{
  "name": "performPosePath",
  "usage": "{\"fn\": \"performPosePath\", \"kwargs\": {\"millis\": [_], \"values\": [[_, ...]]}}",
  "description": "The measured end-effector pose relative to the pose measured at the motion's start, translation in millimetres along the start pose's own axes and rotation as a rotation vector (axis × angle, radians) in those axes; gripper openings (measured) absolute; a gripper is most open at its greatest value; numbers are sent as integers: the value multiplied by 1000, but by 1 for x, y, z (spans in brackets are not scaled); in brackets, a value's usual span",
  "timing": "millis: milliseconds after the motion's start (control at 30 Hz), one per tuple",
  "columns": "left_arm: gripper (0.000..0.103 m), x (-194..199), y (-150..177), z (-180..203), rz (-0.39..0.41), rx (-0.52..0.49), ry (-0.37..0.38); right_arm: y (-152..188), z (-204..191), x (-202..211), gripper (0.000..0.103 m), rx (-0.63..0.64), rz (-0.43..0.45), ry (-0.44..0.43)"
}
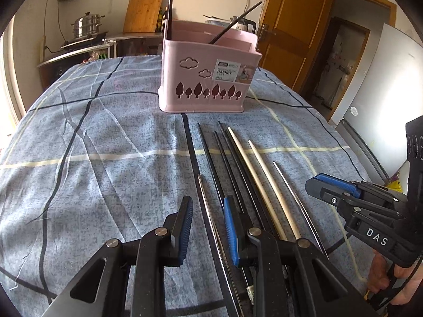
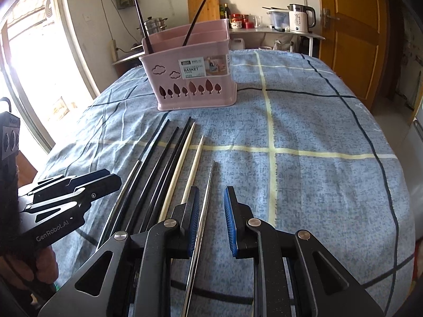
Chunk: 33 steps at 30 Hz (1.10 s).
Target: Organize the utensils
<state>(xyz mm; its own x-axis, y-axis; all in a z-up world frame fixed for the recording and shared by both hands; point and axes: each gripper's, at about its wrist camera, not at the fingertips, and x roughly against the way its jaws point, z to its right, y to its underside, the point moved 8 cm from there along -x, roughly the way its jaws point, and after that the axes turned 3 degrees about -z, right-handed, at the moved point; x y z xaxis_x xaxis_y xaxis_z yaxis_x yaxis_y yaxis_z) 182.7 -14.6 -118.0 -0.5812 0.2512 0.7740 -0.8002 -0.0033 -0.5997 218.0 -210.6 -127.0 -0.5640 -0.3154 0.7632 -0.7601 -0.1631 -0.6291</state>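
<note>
Your left claw (image 1: 207, 229) stands apart over a steel chopstick (image 1: 211, 219) at lower center; your right claw (image 2: 211, 220) is apart around another steel chopstick (image 2: 203, 211). Black chopsticks (image 1: 224, 158) and wooden chopsticks (image 1: 253, 174) lie mid-frame on the worktop (image 1: 105, 158), below the pink basket (image 1: 206, 79) holding 2 black chopsticks.

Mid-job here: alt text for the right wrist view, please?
The open right tool straddles a metal chopstick on a blue plaid cloth. Black and wooden chopsticks lie left; a pink basket behind holds two dark sticks.
</note>
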Motion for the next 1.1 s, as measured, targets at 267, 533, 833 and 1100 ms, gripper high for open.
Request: {"fn": "performPosePath", "kwargs": {"millis": [267,533,833,1100], "values": [[24,-15,1,-5,-38,6,-17,-3,-1,-19,20,11,-44,5],[7,-22,-4,-6,-48,-51,-98,-6,-2,-35,19,20,-74,22],[5,-24,-8,-8,-74,-53,-97,-11,-3,-40,15,48,-108,58],[5,-30,-14,-4,-111,-105,-92,-15,-2,-43,4,48,-123,58]]}}
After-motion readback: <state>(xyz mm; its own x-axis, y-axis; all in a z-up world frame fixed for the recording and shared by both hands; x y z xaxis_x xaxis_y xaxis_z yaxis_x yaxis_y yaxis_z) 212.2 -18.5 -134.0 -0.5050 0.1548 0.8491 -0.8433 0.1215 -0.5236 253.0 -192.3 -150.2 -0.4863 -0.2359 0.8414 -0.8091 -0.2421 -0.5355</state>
